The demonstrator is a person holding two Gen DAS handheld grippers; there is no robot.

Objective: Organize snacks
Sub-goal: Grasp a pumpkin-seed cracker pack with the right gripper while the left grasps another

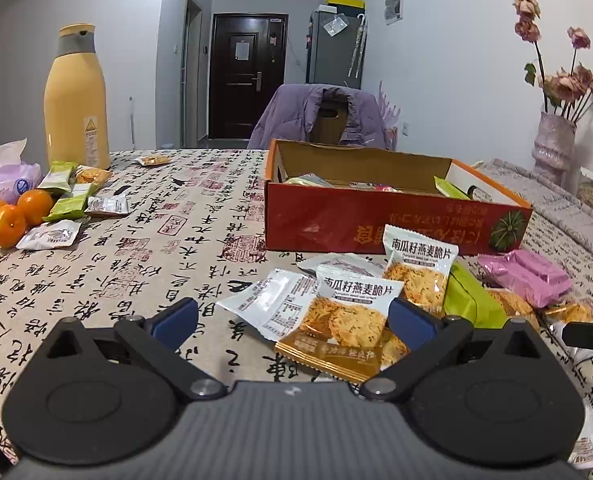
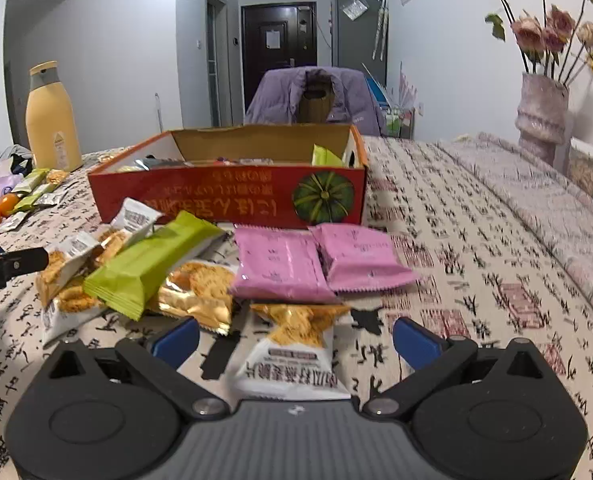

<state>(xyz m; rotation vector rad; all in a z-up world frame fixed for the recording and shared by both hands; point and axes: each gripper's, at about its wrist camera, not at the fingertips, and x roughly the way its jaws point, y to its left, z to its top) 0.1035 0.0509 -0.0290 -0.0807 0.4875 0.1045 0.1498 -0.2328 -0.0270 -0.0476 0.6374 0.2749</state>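
Hovering both spread grippers — left gripper (image 1: 292, 318), right gripper (image 2: 294, 338) — over near cracker packets (image 2: 296, 344), we judge pickup next, then the far red box (image 2: 232, 200).

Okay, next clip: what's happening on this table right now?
A person with a gripper in each hand is sorting snack packets into the red cardboard box, which already holds some. Both grippers are open and hold nothing. The left gripper is low over a pumpkin-seed oat crisp packet that lies between its fingers. The right gripper is lined up on a similar packet, in front of two pink packets and a green one. More packets and tangerines sit by the yellow flask.
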